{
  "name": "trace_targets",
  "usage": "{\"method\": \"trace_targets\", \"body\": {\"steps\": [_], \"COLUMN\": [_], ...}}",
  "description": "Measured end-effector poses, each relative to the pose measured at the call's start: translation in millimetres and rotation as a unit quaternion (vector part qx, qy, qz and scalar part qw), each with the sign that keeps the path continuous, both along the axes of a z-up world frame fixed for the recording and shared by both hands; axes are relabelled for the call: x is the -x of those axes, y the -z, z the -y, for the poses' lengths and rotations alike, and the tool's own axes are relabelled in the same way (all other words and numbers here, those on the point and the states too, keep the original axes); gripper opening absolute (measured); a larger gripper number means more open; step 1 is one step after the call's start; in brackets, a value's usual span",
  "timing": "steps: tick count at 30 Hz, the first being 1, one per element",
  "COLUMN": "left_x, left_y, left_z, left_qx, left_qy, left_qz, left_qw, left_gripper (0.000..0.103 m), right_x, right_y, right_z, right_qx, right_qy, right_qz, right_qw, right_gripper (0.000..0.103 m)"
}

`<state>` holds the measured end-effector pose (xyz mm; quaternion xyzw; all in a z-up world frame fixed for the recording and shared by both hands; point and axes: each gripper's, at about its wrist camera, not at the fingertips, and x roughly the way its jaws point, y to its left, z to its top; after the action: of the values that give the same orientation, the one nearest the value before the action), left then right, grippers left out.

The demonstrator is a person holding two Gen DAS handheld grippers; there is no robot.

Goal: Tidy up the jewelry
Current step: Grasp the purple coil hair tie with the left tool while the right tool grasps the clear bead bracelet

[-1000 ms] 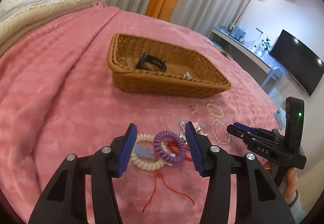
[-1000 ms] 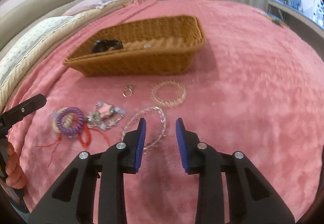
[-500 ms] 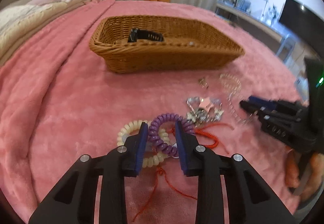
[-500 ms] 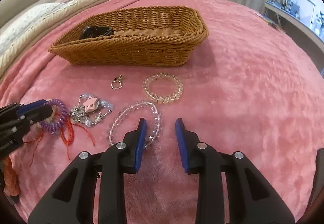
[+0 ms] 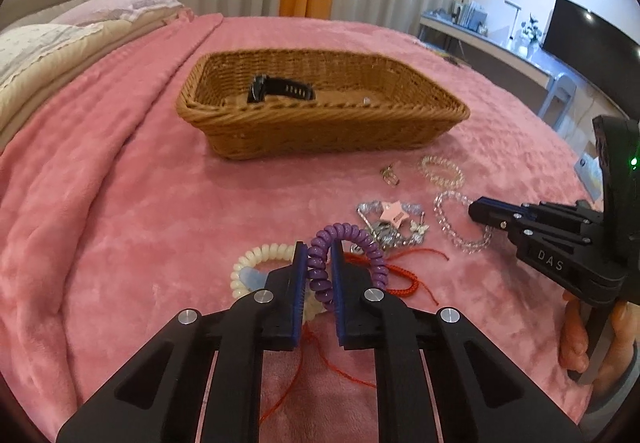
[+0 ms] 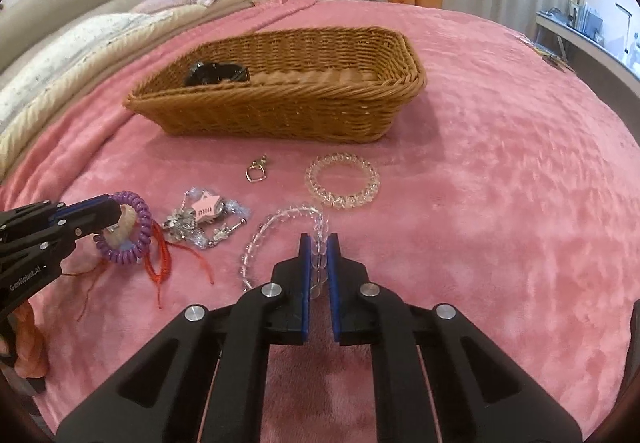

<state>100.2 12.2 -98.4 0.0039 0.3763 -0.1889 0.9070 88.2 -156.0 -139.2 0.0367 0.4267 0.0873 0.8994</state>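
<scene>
- Left gripper [image 5: 319, 257]: jaws have just closed, pinching a purple coil band [image 5: 320, 275] lying on the pink blanket [image 5: 120, 203].
- Right gripper [image 6: 319, 249]: jaws have just closed, clamping a clear bead bracelet [image 6: 256, 247] on the blanket.
- A wicker basket [image 6: 280, 115] behind holds a black watch [image 5: 280, 87].

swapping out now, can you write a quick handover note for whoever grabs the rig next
Left gripper: jaws just closed on the purple coil band, on the blanket.
Right gripper: jaws just closed on the clear bead bracelet, also down.
Done: black watch lies in the wicker basket.
Left on the pink blanket: cream coil band, charm cluster, red cord, small clasp, clear coil bracelet.
Next, probably: carry both held pieces to the basket.
</scene>
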Motion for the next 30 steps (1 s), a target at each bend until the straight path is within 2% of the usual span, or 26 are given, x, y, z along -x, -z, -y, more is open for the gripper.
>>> {"method": "trace_targets", "body": {"steps": [4,8,14,21,30], "left_x": [4,6,4,12,22], "left_y": [-6,-8,-11,-28,-66], "left_z": [-3,-4,-11,-16,-14], "left_qx": [0.016,0.026,0.045,0.071,0.079], "left_qy": [0.001,0.0,-0.006,-0.003,0.004], "left_qz": [0.014,0.021,0.025,0.05,0.081], "left_qw": [0.9998,0.9994,0.9987,0.9962,0.9936], "left_gripper": [0.01,0.01,0.01,0.01,0.01], "right_x": [5,3,8,13,21], "right_y": [-5,-5,-14,-31,-67], "right_z": [-1,1,10,13,5], "right_qx": [-0.004,-0.01,-0.041,-0.098,-0.088], "right_qy": [-0.003,0.001,0.002,-0.012,-0.021], "right_qz": [0.016,0.011,0.026,0.025,0.046], "right_qw": [1.0,1.0,0.999,0.995,0.995], "right_gripper": [0.006,0.006,0.006,0.006,0.006]}}
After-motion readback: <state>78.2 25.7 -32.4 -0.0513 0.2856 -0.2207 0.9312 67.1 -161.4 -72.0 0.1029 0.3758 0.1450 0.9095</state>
